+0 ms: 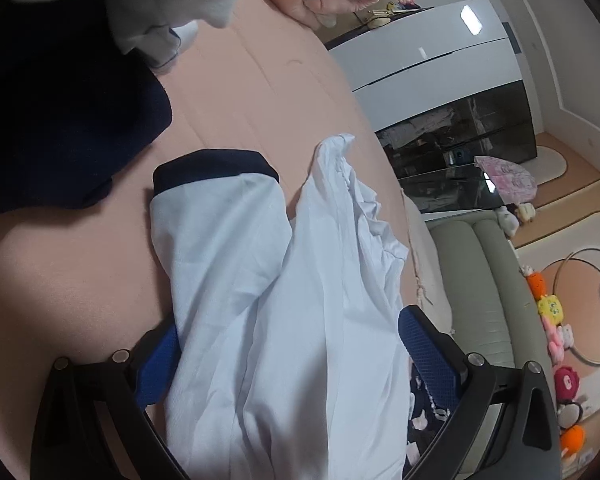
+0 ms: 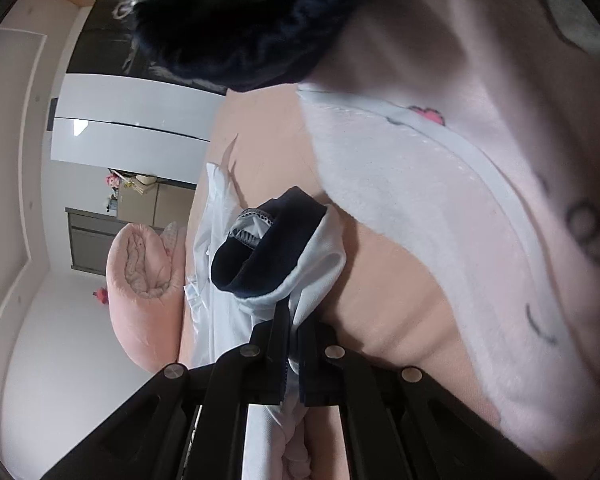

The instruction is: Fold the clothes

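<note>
My right tongs [image 2: 290, 344] are clenched on the pale blue cotton shirt [image 1: 284, 300] with navy cuffs – it lies on the pink bed [image 1: 260, 92]. My left tongs [image 1: 288, 360] stand released, their blue pads either side of the cloth, the shirt's long axis running away from them – a cuff at the far end.

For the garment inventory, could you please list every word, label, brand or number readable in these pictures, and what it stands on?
None can be read.
Pink fleece garment: dark stitched marks and a pink heart, no legible word.
White shirt: no print; a small tag in the right wrist view is too small to read.
Toys on the floor: too small to read.
</note>
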`<control>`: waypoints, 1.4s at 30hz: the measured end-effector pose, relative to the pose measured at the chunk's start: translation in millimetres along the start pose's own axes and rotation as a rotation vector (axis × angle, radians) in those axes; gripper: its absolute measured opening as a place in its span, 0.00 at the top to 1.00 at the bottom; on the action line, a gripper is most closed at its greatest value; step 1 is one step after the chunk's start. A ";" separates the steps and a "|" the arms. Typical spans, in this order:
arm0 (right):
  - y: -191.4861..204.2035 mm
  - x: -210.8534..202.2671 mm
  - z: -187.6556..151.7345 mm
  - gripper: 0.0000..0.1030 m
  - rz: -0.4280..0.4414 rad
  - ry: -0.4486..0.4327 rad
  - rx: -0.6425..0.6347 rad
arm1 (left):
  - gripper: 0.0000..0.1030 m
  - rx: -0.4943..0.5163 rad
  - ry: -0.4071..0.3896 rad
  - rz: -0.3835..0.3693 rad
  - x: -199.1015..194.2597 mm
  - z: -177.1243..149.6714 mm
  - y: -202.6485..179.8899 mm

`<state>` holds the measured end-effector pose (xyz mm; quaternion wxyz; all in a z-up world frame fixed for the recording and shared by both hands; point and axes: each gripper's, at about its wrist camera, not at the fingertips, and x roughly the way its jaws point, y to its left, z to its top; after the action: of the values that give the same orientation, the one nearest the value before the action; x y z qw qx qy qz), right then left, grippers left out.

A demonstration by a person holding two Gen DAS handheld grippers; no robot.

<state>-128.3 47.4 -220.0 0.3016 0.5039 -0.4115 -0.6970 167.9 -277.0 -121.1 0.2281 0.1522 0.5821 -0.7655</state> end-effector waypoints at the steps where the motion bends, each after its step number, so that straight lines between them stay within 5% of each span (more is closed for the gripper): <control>1: 0.0 0.0 0.5 1.00 0.002 0.002 0.004 | 0.04 -0.027 -0.004 0.016 -0.7 1.9 2.4; 2: 0.0 0.0 1.5 1.00 0.006 0.006 0.014 | 0.07 -0.056 -0.009 0.035 -1.4 3.8 4.8; 5: -1.5 0.2 5.8 1.00 0.029 0.027 0.058 | 0.42 -0.143 -0.028 0.120 -5.6 7.0 19.5; 7: -2.1 0.4 7.9 1.00 0.035 0.036 0.082 | 0.93 -0.201 -0.042 0.187 -9.2 8.0 32.1; 8: -1.7 0.4 8.4 1.00 0.036 0.037 0.084 | 0.96 -0.221 -0.047 0.159 -10.4 6.7 41.0; 11: 1.2 0.3 8.8 1.00 0.033 0.034 0.078 | 0.96 -0.197 -0.067 0.096 -13.5 2.6 50.6; 17: 10.0 1.0 10.2 1.00 0.004 0.029 0.066 | 0.97 -0.137 -0.104 0.126 -14.5 -1.1 41.6; 21: 17.3 5.5 17.6 1.00 -0.012 0.102 0.057 | 0.97 -0.079 -0.117 0.173 -16.0 -2.4 29.7; 25: 40.4 5.9 18.0 1.00 -0.107 0.102 -0.084 | 0.97 -0.017 -0.123 0.218 -19.7 -0.7 19.9; 32: 90.0 -3.3 14.7 0.99 -0.237 0.021 -0.390 | 0.97 0.141 -0.184 0.314 -32.6 0.1 -2.1; 42: 93.3 -35.5 19.1 0.99 -0.356 -0.095 -0.410 | 0.97 0.268 -0.248 0.416 -43.2 3.8 -17.6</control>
<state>-134.9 37.5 -119.1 0.2503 0.4635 -0.1805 -0.8307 195.4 -269.3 -84.0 0.4276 0.2022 0.3993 -0.7853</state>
